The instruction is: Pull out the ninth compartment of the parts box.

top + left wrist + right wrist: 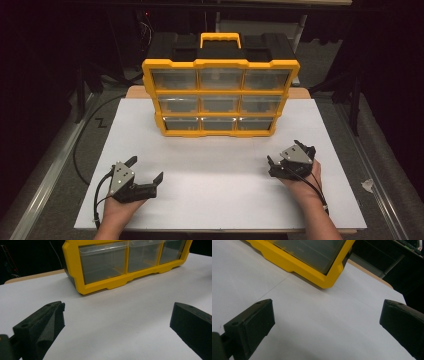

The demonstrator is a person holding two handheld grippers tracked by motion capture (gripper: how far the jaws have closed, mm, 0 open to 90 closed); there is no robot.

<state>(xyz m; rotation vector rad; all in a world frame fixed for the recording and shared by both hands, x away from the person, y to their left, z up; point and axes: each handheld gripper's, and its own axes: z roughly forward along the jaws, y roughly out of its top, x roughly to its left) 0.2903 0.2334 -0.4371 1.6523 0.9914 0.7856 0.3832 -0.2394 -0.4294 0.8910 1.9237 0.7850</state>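
I am holding my left gripper (pixel 145 172) low at the lower left of the high view, and its two jaws are standing wide apart with nothing between them. In the left gripper view I am looking past those jaws at the bare white table (pixel 125 315) and at the bottom row of the yellow drawer box (pixel 120 283), which is filling the top middle of that frame. In the high view the box (pixel 220 63) is standing upright in the upper middle of the frame, well apart from both grippers. I am guessing it is hard plastic, stiff and a bit slippery, and not very heavy if its clear drawers (pixel 218 104) are as empty as they are looking. The clear fronts could crack, I think, so I am planning to take hold of the thick yellow frame or the yellow handle (pixel 220 39) on top. There is lots of open white table in front of the box for moving. Behind it the white top is ending close by, so I am thinking pushing back is risky. My right gripper (pixel 283 159) is resting at the lower right of the high view, jaws also spread wide and holding nothing. Beyond it the table edge is near.
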